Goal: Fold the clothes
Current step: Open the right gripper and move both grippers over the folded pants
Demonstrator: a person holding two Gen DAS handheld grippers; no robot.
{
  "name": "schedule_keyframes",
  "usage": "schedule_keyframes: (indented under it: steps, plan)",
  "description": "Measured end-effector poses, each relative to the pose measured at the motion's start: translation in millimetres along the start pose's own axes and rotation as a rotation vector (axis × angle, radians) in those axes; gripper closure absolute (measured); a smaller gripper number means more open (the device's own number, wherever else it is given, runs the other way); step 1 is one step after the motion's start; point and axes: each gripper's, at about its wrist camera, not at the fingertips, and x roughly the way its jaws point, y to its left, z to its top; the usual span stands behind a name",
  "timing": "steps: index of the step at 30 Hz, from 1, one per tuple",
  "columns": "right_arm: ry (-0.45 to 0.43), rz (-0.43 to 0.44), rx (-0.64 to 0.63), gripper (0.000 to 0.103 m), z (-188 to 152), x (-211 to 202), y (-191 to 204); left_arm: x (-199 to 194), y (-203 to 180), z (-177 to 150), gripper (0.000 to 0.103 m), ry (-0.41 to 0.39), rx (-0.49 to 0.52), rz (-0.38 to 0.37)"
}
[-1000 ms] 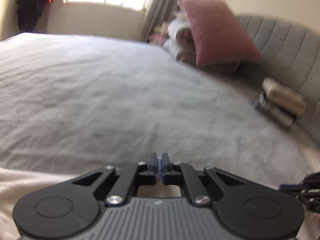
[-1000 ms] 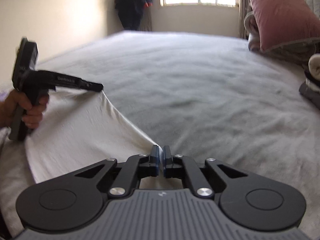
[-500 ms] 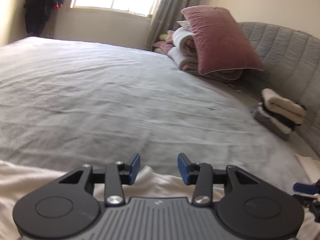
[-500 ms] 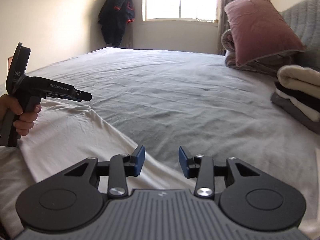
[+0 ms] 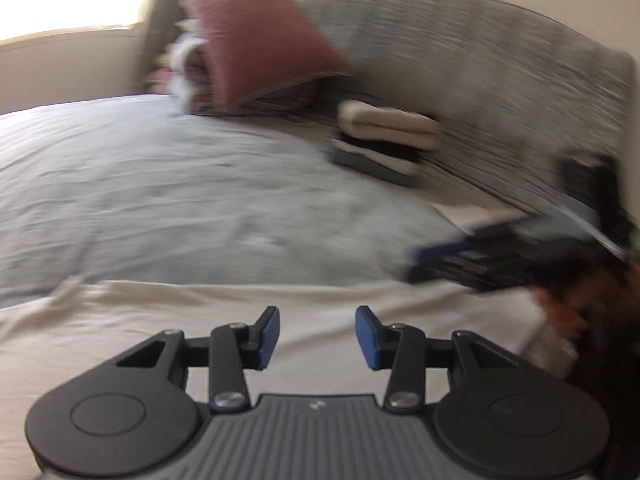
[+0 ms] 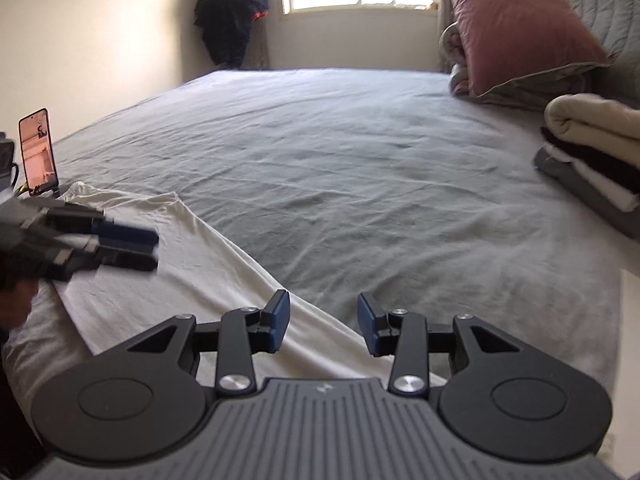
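Note:
A cream garment (image 6: 180, 264) lies flat on the near edge of the grey bed, its far edge running diagonally; the left wrist view shows the same cream garment (image 5: 208, 312) as a pale band across the bottom. My left gripper (image 5: 317, 336) hovers just above the cloth, open with nothing between its blue pads. My right gripper (image 6: 323, 322) stands open over the garment's right edge, also empty. The left gripper (image 6: 152, 246) appears blurred at the left of the right wrist view, over the cloth. The right gripper (image 5: 416, 260) shows blurred at the right of the left wrist view.
A stack of folded clothes (image 6: 592, 148), cream on top, sits at the right by the grey headboard (image 5: 480, 52). A pink pillow (image 6: 516, 24) leans on rolled bedding behind it. A phone (image 6: 38, 148) stands at the bed's left edge. Dark clothing (image 6: 232, 12) hangs in the far corner.
Both grippers let go of the cream garment and opened; the cloth dropped flat onto the bed. My left gripper then swung to the right, toward the right gripper, and turned.

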Motion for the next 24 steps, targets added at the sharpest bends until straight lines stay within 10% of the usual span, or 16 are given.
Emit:
schedule_keyframes:
  steps: [3,7,13,24]
  plan:
    - [0.053,0.014,-0.022,0.063,1.5,17.1,-0.9,7.9,-17.0,-8.4,0.061,0.051,0.068,-0.072]
    - [0.096,0.024,-0.045,0.096,-5.7,25.5,3.4,20.2,-29.4,-21.4,0.060,0.132,0.152,-0.100]
    - [0.076,-0.060,-0.044,0.098,-8.4,26.9,9.2,21.5,-33.1,-26.2,0.058,0.143,0.202,-0.096]
    - [0.029,0.046,-0.011,0.064,14.3,29.1,16.8,14.1,-25.1,-18.1,0.057,0.132,0.148,-0.100]
